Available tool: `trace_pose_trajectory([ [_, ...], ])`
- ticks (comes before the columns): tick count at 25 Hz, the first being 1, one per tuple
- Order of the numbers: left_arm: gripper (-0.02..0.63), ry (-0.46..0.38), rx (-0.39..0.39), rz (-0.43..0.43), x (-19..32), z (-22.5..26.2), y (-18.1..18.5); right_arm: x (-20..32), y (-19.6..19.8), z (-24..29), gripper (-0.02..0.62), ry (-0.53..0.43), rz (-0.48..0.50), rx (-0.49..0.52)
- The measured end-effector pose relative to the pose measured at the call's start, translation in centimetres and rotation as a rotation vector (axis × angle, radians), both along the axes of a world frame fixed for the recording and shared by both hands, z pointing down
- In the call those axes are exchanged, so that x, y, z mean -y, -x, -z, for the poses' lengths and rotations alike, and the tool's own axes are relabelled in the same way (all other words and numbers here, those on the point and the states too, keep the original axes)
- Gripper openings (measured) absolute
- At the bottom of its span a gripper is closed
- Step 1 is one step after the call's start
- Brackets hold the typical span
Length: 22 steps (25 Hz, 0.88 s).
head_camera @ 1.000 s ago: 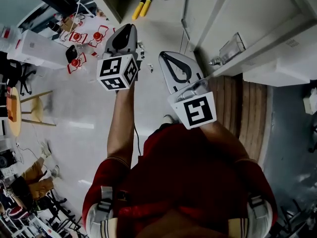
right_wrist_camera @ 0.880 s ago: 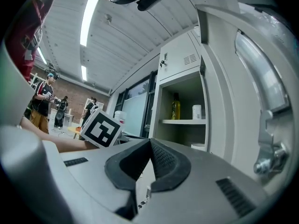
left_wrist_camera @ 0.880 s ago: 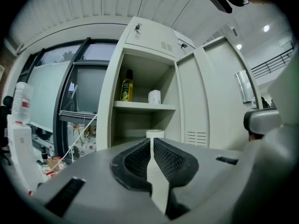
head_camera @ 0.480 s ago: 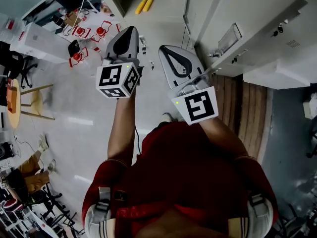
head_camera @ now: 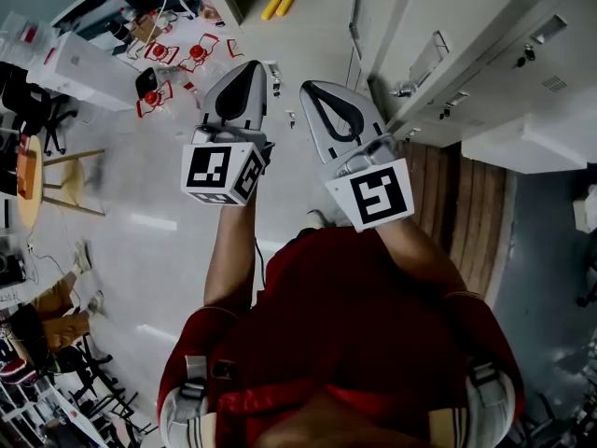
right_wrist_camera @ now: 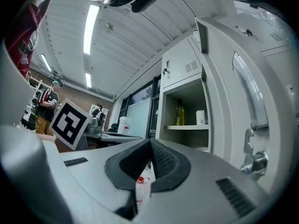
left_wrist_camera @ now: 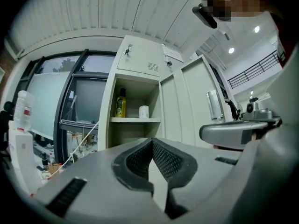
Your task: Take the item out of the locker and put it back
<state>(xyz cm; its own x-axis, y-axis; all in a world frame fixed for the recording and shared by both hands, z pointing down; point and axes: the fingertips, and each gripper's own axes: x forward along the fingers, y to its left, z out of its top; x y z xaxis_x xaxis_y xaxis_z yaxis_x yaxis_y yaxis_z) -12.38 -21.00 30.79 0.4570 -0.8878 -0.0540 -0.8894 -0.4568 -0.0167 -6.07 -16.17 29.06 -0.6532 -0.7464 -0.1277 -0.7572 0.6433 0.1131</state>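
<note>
locker of pale grey metal (left_wrist_camera: 111, 85) stands ahead of both tools with its middle compartment open. its door (left_wrist_camera: 170, 108) is swung out to the right. on the light shelf (left_wrist_camera: 135, 120) inside, a yellow-green bottle with a dark cap (left_wrist_camera: 121, 103) stands upright. a small white cylindrical container (left_wrist_camera: 144, 111) stands to its right, near it but not touching. the right gripper view shows the same pair, bottle (right_wrist_camera: 180, 112) left of container (right_wrist_camera: 200, 117), below the closed upper locker (right_wrist_camera: 187, 69) panel.

the left gripper (left_wrist_camera: 152, 140) points about level at the compartment. its ribbed dark pads are pressed together at the tips, with nothing between them. the right gripper (right_wrist_camera: 150, 141) is also pressed together at the tips and empty. only background shows through the slit lower down. both are well short of the shelf.

from the head view, the left gripper (head_camera: 248, 65) and the right gripper (head_camera: 312, 87) are held side by side in front of the person's red shirt (head_camera: 345, 325). each carries a marker cube (head_camera: 220, 171).
</note>
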Motion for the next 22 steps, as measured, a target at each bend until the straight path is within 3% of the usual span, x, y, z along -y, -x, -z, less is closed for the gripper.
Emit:
trace_pose_trajectory([
  [22,0.006,-0.04,0.0,-0.046,-5.4,1.1,-1.7,-1.5,-0.4,0.3,-0.003,-0.018,0.043,0.018],
])
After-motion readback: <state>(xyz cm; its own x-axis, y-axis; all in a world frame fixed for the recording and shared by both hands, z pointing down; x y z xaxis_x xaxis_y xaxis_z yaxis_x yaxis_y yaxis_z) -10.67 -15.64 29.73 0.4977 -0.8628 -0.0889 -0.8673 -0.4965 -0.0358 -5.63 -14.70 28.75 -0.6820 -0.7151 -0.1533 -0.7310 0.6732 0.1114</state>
